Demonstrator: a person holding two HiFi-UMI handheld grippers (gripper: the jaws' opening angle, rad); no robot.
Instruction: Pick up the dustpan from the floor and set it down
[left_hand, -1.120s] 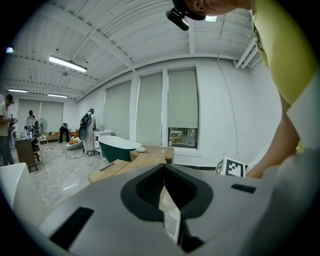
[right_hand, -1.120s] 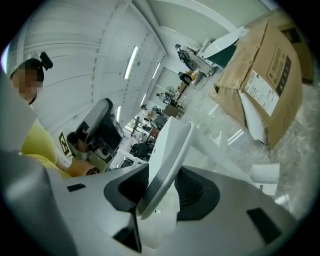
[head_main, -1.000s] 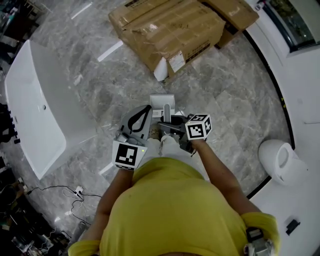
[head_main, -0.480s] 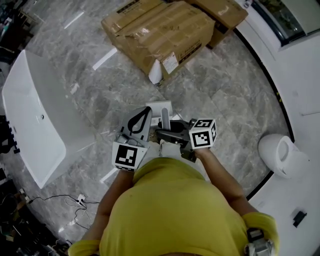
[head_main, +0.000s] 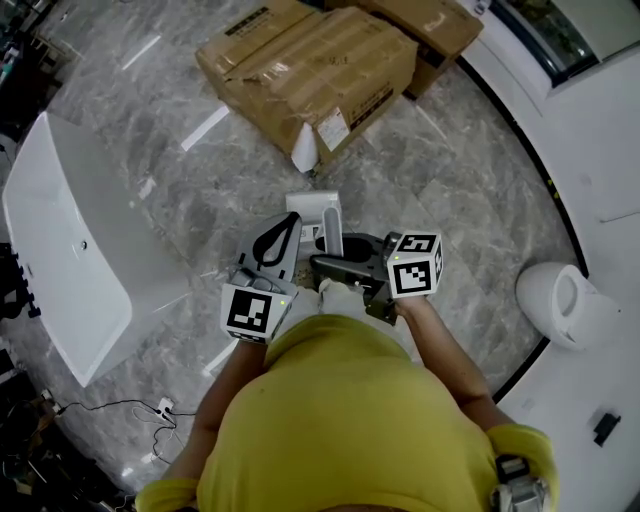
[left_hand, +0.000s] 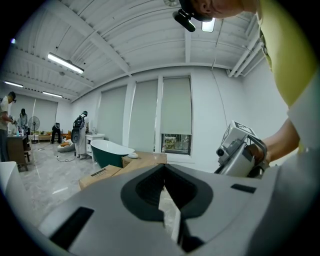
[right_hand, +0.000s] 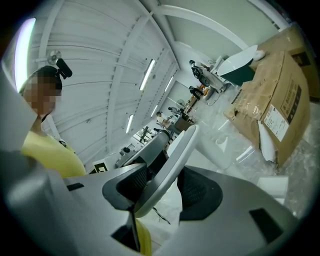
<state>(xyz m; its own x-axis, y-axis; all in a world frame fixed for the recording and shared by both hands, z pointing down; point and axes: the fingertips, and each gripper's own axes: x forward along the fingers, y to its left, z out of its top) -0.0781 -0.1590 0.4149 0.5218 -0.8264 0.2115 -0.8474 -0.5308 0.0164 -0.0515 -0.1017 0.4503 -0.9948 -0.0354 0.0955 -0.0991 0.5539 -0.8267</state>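
Pickup looks done: right tongs (head_main: 328, 262), jaws just eased slightly wider, grip the dustpan (head_main: 312, 208) by its handle above the floor (head_main: 200, 190); left tongs (head_main: 288, 225) closed, empty; set-down remains.

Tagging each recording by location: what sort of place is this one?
Probably a bathroom-fixture showroom or storeroom rather than a home. A white bathtub stands out in the open on a wide marble floor, a white fixture that looks like a toilet is off to one side, and large cardboard boxes lie nearby.
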